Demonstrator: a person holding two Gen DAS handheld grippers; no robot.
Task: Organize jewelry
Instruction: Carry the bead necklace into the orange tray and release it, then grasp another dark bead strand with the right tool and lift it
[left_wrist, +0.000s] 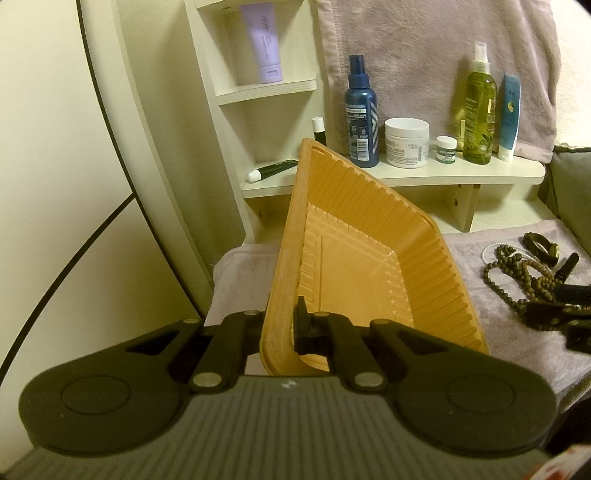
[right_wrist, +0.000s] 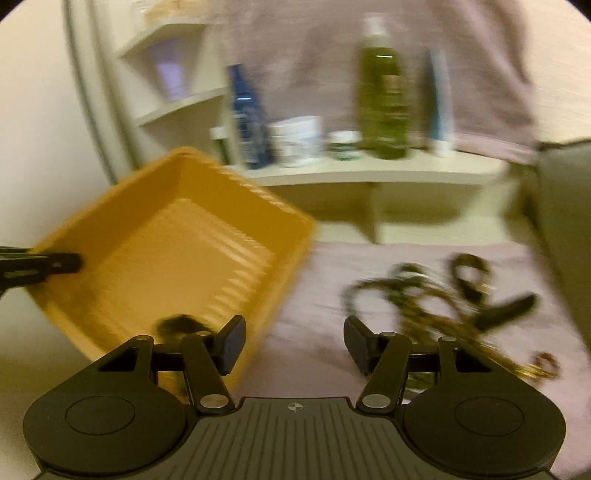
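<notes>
An orange ribbed plastic tray (left_wrist: 369, 258) is tilted up on its side, and my left gripper (left_wrist: 282, 328) is shut on its near rim. In the right wrist view, which is blurred, the same tray (right_wrist: 110, 229) sits at left with a small dark item (right_wrist: 177, 325) in its near corner. My right gripper (right_wrist: 294, 341) is open over the cloth with nothing between its fingers. A tangle of dark bead strands and other jewelry (left_wrist: 532, 280) lies on the lilac cloth, to the right of the tray (right_wrist: 436, 291).
A pale wooden shelf (left_wrist: 406, 173) behind holds a blue spray bottle (left_wrist: 362, 114), a white cream jar (left_wrist: 406, 142), a green bottle (left_wrist: 480, 107) and tubes. A lilac towel (left_wrist: 443, 55) hangs behind. A grey cushion (right_wrist: 561, 221) edges the right side.
</notes>
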